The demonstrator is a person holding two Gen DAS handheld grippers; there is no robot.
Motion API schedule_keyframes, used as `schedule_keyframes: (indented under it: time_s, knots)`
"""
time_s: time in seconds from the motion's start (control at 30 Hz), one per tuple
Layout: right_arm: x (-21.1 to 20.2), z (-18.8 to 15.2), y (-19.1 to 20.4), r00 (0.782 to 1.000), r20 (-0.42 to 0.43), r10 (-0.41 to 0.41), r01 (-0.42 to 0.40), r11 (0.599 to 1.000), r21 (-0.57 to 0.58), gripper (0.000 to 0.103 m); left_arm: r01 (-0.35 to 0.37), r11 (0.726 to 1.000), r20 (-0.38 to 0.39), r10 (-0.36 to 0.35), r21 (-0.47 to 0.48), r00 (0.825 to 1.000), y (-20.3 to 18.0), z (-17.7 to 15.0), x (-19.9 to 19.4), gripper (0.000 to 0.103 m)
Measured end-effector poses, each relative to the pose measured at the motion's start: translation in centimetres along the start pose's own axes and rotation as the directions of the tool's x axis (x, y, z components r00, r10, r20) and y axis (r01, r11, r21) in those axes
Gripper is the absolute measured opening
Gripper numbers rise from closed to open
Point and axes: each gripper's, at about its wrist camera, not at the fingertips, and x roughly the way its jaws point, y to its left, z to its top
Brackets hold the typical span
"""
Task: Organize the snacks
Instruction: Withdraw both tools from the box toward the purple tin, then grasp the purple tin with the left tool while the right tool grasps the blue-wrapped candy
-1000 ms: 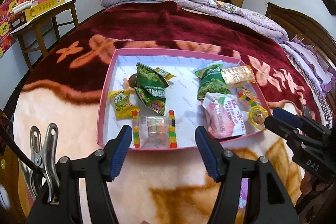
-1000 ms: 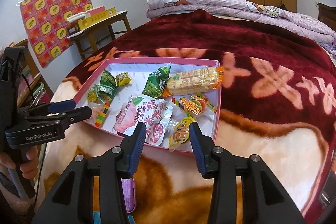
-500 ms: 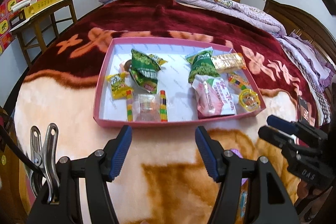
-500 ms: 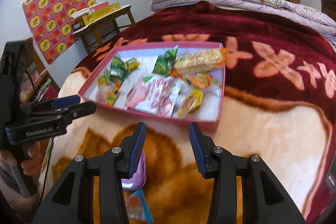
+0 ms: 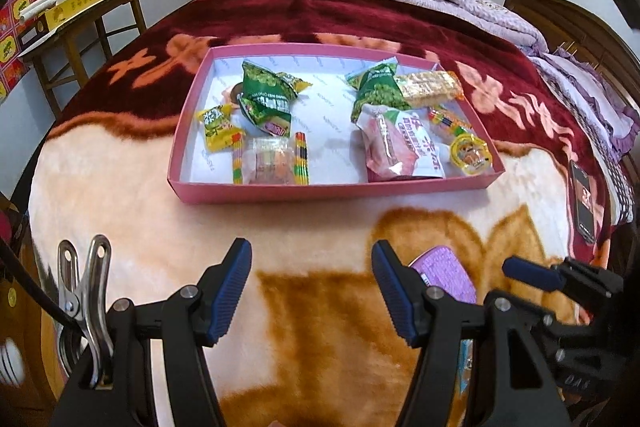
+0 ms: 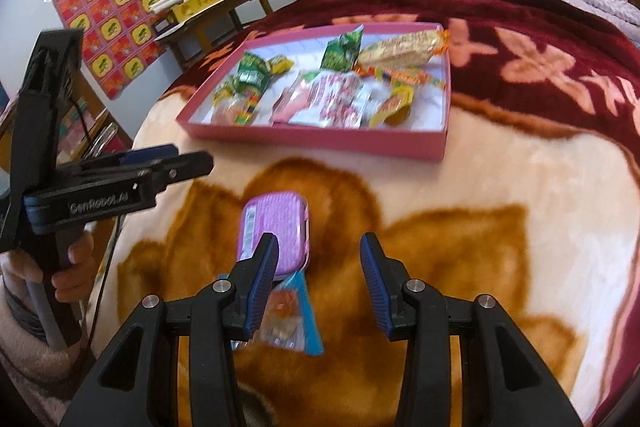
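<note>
Two items lie loose on the bed blanket (image 6: 500, 267), outside the pink tray (image 5: 332, 191): a purple packet (image 6: 276, 227) and a blue-edged snack packet (image 6: 294, 323) tucked partly under its near end. The rest of the snacks, among them green pea bags (image 5: 264, 95), a pink-and-white pouch (image 5: 396, 143) and a wafer bar (image 5: 430, 87), already sit inside the tray, which rests further up the bed.

Right tongs (image 6: 318, 283) are spread and empty, hovering just over the near end of the purple packet, off-centre to its right. Left tongs (image 5: 310, 297) are likewise spread and empty, over bare blanket, the purple packet just beside their right finger.

Risks, as judged:
- The two loose packets overlap; a closing pinch may catch both or drag one away.
- The plush blanket gives underfoot, so a flat packet may be pushed into the pile rather than gripped.
- Both tongs stand near one another; a collision is possible.
- The right half of the tray is crowded; a dropped item could land on the rim.

A phone (image 5: 586, 203) lies on the right bed edge, well apart. A side table (image 5: 76, 27) stands beyond the bed.
</note>
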Motion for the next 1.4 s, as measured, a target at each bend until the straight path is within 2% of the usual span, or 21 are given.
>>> schedule_keyframes:
  time_s: [0.43, 0.57, 0.73, 0.9, 1.07, 1.13, 1.2, 1.23, 1.27, 1.4]
  knots:
    - [0.0, -1.7, 0.5, 0.998, -0.032, 0.055, -0.054, 0.998, 0.029, 0.045, -0.01, 1.0, -0.012, 0.01, -0.016, 1.0, 0.3, -1.0, 0.1, 0.066]
    - [-0.3, -1.9, 0.2, 0.996, -0.027, 0.091, -0.089, 0.995, 0.052, 0.055, -0.01, 1.0, -0.013, 0.01, -0.017, 1.0, 0.2, -1.2, 0.1, 0.066]
    - [-0.5, -2.1, 0.7, 0.994, -0.023, 0.105, -0.104, 0.994, 0.03, 0.055, -0.007, 1.0, -0.016, 0.007, -0.018, 1.0, 0.1, -1.4, 0.0, 0.066]
    - [0.7, -2.6, 2.2, 0.995, -0.079, 0.058, -0.062, 0.997, -0.052, 0.057, -0.006, 1.0, -0.016, 0.005, -0.017, 1.0, 0.0, -1.5, -0.1, 0.066]
    - [1.1, -2.9, 3.1, 0.998, -0.064, 0.009, -0.015, 0.994, -0.105, 0.058, 0.0, 1.0, -0.017, -0.001, -0.016, 1.0, -0.2, -1.5, -0.2, 0.066]
    - [1.1, -3.0, 3.3, 0.998, -0.058, -0.002, -0.004, 0.993, -0.115, 0.051, 0.0, 1.0, -0.019, 0.0, -0.015, 1.0, -0.2, -1.6, -0.1, 0.066]
    - [1.0, -3.0, 3.3, 0.999, -0.049, -0.013, 0.007, 0.992, -0.122, 0.037, -0.001, 1.0, -0.022, 0.0, -0.014, 1.0, -0.3, -1.6, -0.1, 0.066]
    - [1.0, -3.0, 3.3, 0.999, -0.046, -0.016, 0.01, 0.992, -0.125, 0.036, 0.0, 1.0, -0.024, -0.001, -0.014, 1.0, -0.4, -1.7, 0.0, 0.066]
    - [0.9, -3.0, 3.3, 0.999, -0.044, -0.018, 0.012, 0.992, -0.128, 0.03, 0.001, 1.0, -0.025, -0.001, -0.013, 1.0, -0.4, -1.7, 0.0, 0.066]
    - [0.7, -2.8, 3.0, 0.999, -0.035, -0.016, 0.012, 0.993, -0.117, 0.029, 0.005, 1.0, -0.023, -0.006, -0.012, 1.0, -0.8, -1.7, -0.2, 0.066]
